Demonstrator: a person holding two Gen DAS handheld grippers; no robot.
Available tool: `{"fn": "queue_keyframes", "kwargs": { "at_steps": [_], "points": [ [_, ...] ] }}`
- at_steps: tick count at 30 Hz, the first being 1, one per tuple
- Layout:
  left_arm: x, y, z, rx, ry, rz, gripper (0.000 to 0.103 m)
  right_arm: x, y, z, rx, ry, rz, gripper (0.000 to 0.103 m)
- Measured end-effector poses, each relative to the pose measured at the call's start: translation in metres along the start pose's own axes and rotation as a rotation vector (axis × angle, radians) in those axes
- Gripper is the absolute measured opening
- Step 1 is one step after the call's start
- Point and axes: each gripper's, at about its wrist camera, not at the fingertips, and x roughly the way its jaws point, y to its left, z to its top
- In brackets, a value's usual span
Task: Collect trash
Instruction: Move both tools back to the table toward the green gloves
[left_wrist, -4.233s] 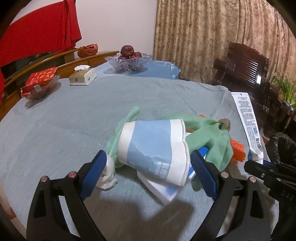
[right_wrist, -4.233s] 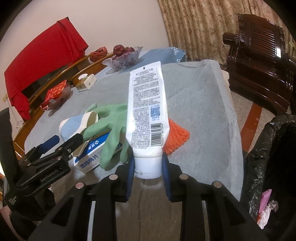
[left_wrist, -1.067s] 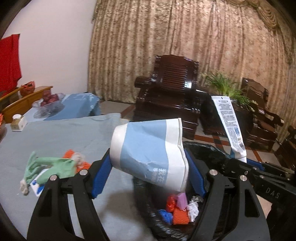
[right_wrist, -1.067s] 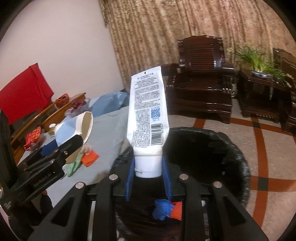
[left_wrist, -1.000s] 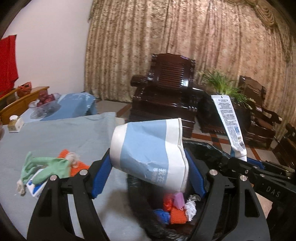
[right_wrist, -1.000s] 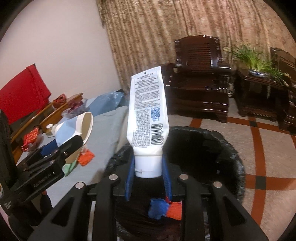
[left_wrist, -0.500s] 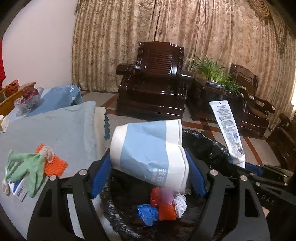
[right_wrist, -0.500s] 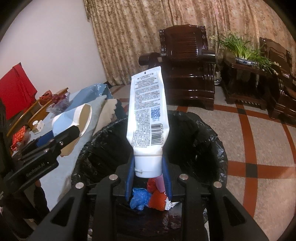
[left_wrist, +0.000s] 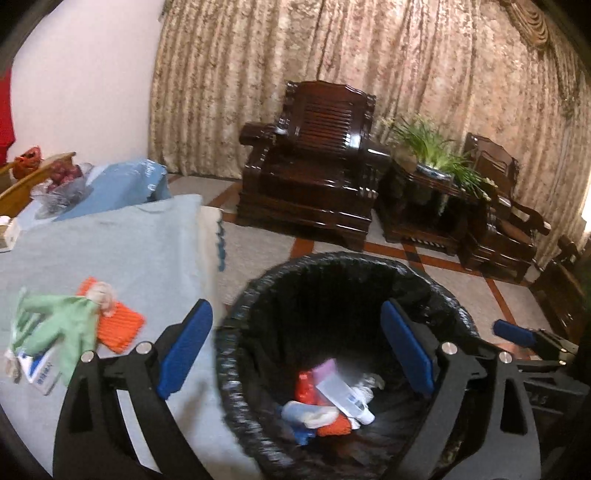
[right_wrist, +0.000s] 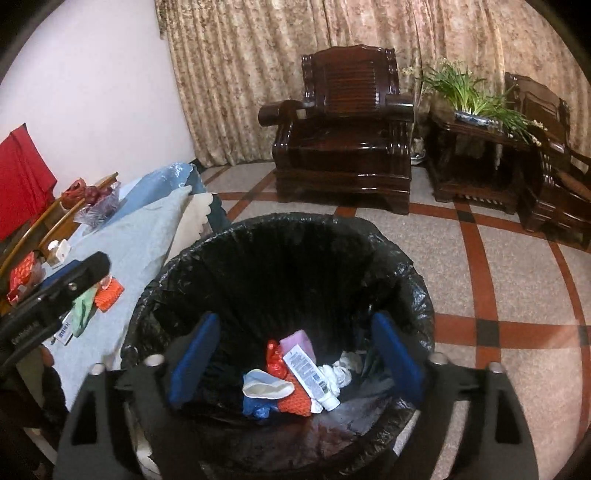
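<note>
A bin lined with a black bag (left_wrist: 332, 258) (right_wrist: 280, 219) stands beside the table. Above its mouth my left gripper (left_wrist: 295, 310) hangs with jaws opening and nothing between them. My right gripper (right_wrist: 295, 319) is likewise over the bin, jaws opening and empty. The white tube (right_wrist: 308, 371) (left_wrist: 343, 397) and the blue-and-white paper cup (right_wrist: 267, 386) (left_wrist: 310, 411) lie on the trash at the bottom. A green glove (left_wrist: 62, 321), an orange mesh piece (left_wrist: 118, 325) and a small white-and-blue box (left_wrist: 40, 369) rest on the grey tablecloth (left_wrist: 110, 243).
A dark wooden armchair (left_wrist: 317, 162) and a side table with a potted plant (left_wrist: 432, 147) stand across the tiled floor. A glass fruit bowl (left_wrist: 59, 181) sits at the table's far end. The bin touches the table's edge.
Both grippers have opened over the bin. The paper cup left the left one and the tube left the right one; both now lie inside the bin.
</note>
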Motion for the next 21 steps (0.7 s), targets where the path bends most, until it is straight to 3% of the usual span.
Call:
{"fn": "queue_keyframes", "kwargs": {
  "at_steps": [5, 21],
  "points": [
    [-0.022, 0.026, 0.0, -0.017, -0.021, 0.085, 0.094, 0.002, 0.012, 0.006, 0.014, 0.0, 0.027, 0.095],
    [-0.095, 0.12, -0.005, -0.079, -0.097, 0.323, 0.094, 0.012, 0.106, 0.016, -0.1, -0.061, 0.154, 0.096]
  ]
}}
